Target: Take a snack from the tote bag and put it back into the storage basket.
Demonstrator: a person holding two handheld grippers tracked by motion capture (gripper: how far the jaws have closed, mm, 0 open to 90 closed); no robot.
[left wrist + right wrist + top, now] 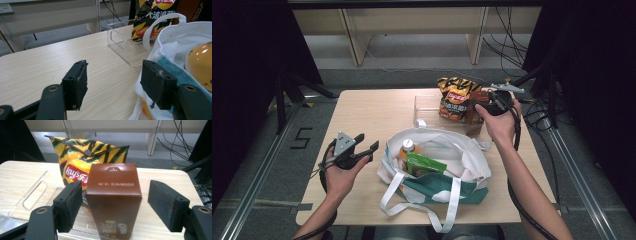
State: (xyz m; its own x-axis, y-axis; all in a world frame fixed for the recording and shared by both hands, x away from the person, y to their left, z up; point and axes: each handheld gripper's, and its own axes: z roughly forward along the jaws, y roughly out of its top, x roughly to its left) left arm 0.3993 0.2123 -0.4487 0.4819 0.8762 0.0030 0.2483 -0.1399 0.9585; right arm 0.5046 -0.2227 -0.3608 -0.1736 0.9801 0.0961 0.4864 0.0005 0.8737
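Standing upright btw open right tongs (113,202) (left tongs (113,85) open too): brown carton (113,202), Lay's bag (77,157) behind.

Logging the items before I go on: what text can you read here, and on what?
"Lay's": chip bag; its other characters are too blurred.
"2025081901D 13:49", roughly, printed upside down: top of the brown carton.
"5": floor marking.
Print on the carton's front, green pack and orange bottle: unreadable.
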